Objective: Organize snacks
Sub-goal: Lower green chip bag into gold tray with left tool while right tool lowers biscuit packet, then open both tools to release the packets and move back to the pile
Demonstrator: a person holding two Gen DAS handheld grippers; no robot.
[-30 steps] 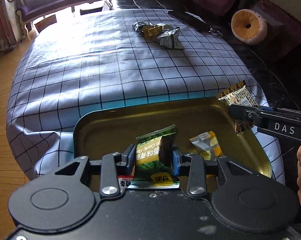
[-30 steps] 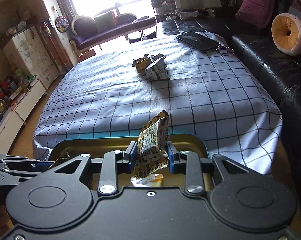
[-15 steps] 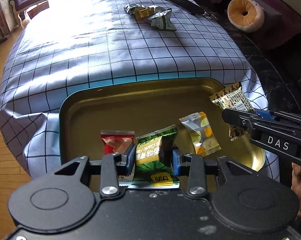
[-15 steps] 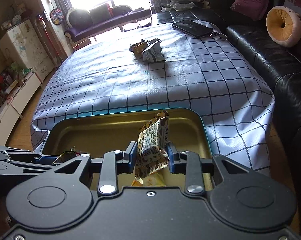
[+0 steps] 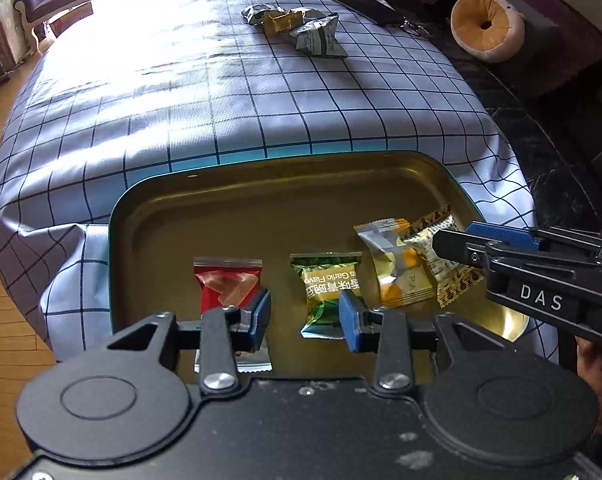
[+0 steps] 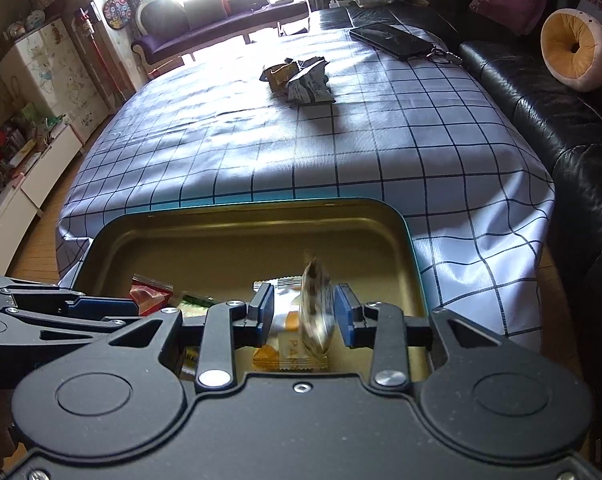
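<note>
Left gripper (image 5: 304, 314) stood with jaws apart over the gold metal tray (image 5: 261, 200), green garlic-flavour packet (image 5: 328, 286) lying free; right gripper (image 6: 303, 314), jaws opening, brown patterned packet (image 6: 316, 312) loose between them.

tray (image 5: 149, 216) – four packets flat | three packets (image 5: 297, 28) – far tablecloth

The counter (image 6: 381, 168) is covered by a checked cloth (image 5: 181, 120). A tray (image 5: 261, 168) is set at its near edge, loose snacks (image 6: 301, 80) are heaped mid-cloth, a phone (image 6: 393, 40) beyond.
</note>
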